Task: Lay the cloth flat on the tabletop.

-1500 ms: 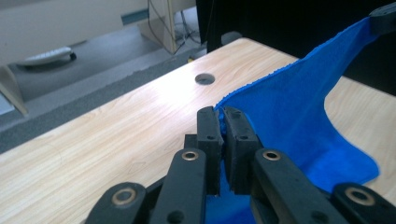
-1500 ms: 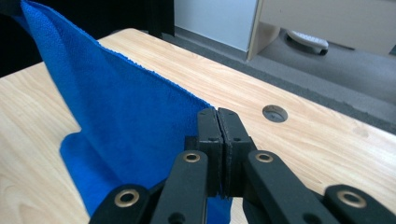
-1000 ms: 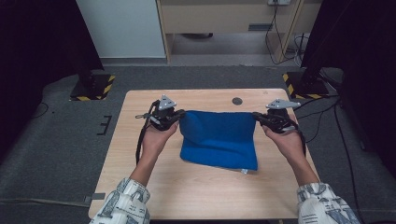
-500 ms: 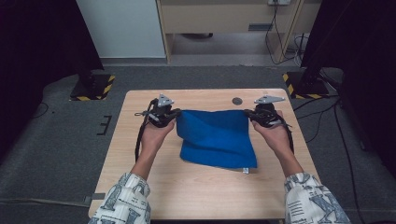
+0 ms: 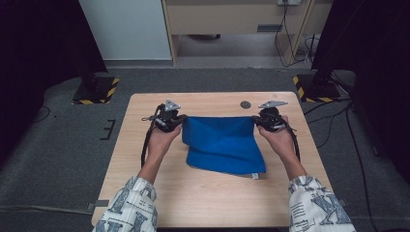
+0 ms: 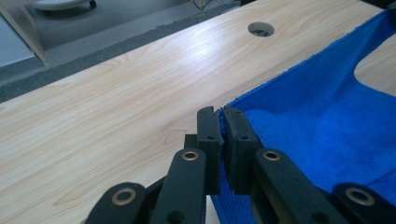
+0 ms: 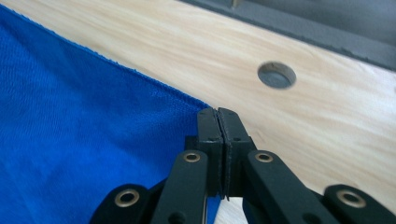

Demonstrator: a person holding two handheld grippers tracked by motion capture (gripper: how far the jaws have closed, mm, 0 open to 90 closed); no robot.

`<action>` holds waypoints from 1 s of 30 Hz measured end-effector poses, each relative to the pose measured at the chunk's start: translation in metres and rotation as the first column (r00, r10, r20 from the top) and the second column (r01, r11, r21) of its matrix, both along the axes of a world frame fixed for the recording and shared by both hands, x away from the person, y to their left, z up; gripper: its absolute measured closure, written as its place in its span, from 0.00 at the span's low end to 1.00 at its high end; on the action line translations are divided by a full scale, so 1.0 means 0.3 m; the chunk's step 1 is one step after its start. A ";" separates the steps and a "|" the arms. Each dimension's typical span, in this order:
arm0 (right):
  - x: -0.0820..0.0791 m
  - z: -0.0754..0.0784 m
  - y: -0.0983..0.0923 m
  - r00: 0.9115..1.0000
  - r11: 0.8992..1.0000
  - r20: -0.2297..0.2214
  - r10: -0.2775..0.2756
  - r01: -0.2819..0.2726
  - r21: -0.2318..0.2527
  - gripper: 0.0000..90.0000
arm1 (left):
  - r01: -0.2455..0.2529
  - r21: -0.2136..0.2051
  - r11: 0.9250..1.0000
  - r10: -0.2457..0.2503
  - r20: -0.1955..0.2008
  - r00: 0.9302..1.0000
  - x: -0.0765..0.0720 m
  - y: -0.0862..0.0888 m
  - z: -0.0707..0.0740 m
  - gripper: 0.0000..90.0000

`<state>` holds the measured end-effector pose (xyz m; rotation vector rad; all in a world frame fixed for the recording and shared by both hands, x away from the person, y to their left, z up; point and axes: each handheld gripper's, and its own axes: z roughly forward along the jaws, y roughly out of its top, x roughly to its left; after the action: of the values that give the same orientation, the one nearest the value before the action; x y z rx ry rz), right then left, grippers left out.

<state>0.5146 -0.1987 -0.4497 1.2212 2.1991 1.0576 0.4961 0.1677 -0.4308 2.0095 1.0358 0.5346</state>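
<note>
Left gripper [image 5: 180,121] and right gripper [image 5: 255,121] each clench a far corner of the blue terry cloth [image 5: 223,145], keeping its edge taut above the wooden worktop [image 5: 203,193] for folding.

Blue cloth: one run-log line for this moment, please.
left tongs: shut on blue cloth corner | right tongs: shut on other corner | table

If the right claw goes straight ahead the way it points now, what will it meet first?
Probably bare table. The right claw, shut on the blue cloth corner, points down at the wood near the round hole; depth is unclear.
</note>
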 end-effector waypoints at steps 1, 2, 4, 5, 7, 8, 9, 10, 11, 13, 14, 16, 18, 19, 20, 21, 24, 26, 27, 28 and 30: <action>0.000 -0.007 -0.007 1.000 1.000 -0.007 -0.004 0.004 -0.002 0.99 | 0.002 0.004 1.000 -0.002 -0.006 1.000 0.005 -0.003 -0.007 0.95; 0.000 -0.024 -0.018 1.000 1.000 -0.023 -0.007 0.006 -0.012 0.99 | 0.002 0.009 1.000 -0.002 -0.018 1.000 0.013 -0.010 -0.021 0.95; -0.001 -0.036 -0.025 1.000 1.000 -0.027 -0.007 0.006 -0.017 0.99 | 0.005 0.015 1.000 -0.004 -0.028 1.000 0.023 -0.019 -0.038 0.95; -0.002 -0.043 -0.026 0.999 1.000 -0.032 -0.008 0.007 -0.017 0.99 | 0.007 0.025 1.000 -0.006 -0.034 0.999 0.032 -0.030 -0.055 0.95; -0.001 -0.048 -0.027 0.999 1.000 -0.032 -0.006 0.005 -0.023 0.99 | 0.006 0.024 1.000 -0.005 -0.041 0.999 0.036 -0.035 -0.064 0.95; 0.000 -0.054 -0.027 0.999 1.000 -0.041 -0.013 0.012 -0.023 0.99 | 0.004 0.026 1.000 -0.003 -0.041 0.999 0.039 -0.038 -0.068 0.95; 0.007 -0.060 -0.029 0.999 0.999 -0.046 -0.024 0.023 -0.030 0.99 | 0.000 0.029 1.000 0.001 -0.041 0.999 0.048 -0.044 -0.076 0.95; 0.007 -0.060 -0.029 0.999 0.999 -0.046 -0.024 0.023 -0.030 0.99 | 0.000 0.029 1.000 0.001 -0.041 0.999 0.048 -0.044 -0.076 0.95; 0.011 -0.061 -0.030 0.998 0.999 -0.049 -0.027 0.025 -0.031 0.99 | -0.006 0.024 1.000 0.007 -0.040 0.999 0.053 -0.045 -0.078 0.95; 0.028 -0.067 -0.024 0.998 0.999 -0.061 -0.035 0.032 -0.044 0.95 | -0.021 0.021 1.000 0.022 -0.033 0.999 0.062 -0.043 -0.085 0.84; 0.028 -0.067 -0.024 0.998 0.999 -0.061 -0.035 0.032 -0.044 0.95 | -0.030 0.024 0.999 0.031 -0.032 0.999 0.065 -0.043 -0.090 0.84; 0.042 -0.074 -0.016 0.997 0.999 -0.064 -0.041 0.039 -0.032 0.76 | -0.058 0.036 0.998 0.060 -0.053 0.997 0.075 -0.035 -0.106 0.57; 0.044 -0.069 -0.008 0.998 0.998 -0.042 -0.055 0.054 -0.021 0.58 | -0.064 0.028 0.998 0.066 -0.053 0.996 0.075 -0.031 -0.105 0.52; 0.044 -0.069 -0.008 0.998 0.998 -0.042 -0.055 0.054 -0.021 0.58 | -0.067 0.016 0.998 0.068 -0.051 0.996 0.075 -0.028 -0.103 0.52; 0.044 -0.067 -0.004 0.997 0.998 -0.032 -0.067 0.067 -0.020 0.51 | -0.069 0.003 0.998 0.069 -0.047 0.996 0.075 -0.025 -0.099 0.47; 0.040 -0.059 0.002 0.997 0.997 -0.016 -0.076 0.075 -0.027 0.46 | -0.071 -0.013 0.997 0.071 -0.028 0.997 0.073 -0.024 -0.092 0.38; 0.037 -0.053 0.002 0.996 0.996 -0.009 -0.087 0.087 -0.023 0.44 | -0.078 -0.015 0.997 0.078 -0.009 0.997 0.068 -0.021 -0.082 0.36; 0.033 -0.048 0.005 0.996 0.996 -0.013 -0.083 0.083 -0.019 0.42 | -0.076 -0.024 0.997 0.075 -0.013 0.997 0.062 -0.017 -0.072 0.34; 0.029 -0.047 0.007 0.997 0.997 -0.016 -0.077 0.077 -0.025 0.42 | -0.074 -0.023 0.997 0.074 -0.015 0.997 0.059 -0.017 -0.069 0.33; 0.025 -0.046 0.008 0.997 0.997 -0.017 -0.075 0.075 -0.024 0.42 | -0.070 -0.021 0.997 0.069 -0.019 0.997 0.054 -0.017 -0.065 0.33; 0.016 -0.047 0.008 0.997 0.997 -0.022 -0.068 0.067 -0.023 0.40 | -0.062 -0.028 0.998 0.062 -0.008 0.998 0.039 -0.015 -0.061 0.32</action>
<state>0.5194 -0.1963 -0.4639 1.2945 2.1645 0.9947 0.5077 0.1631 -0.4490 1.9612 1.1070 0.5427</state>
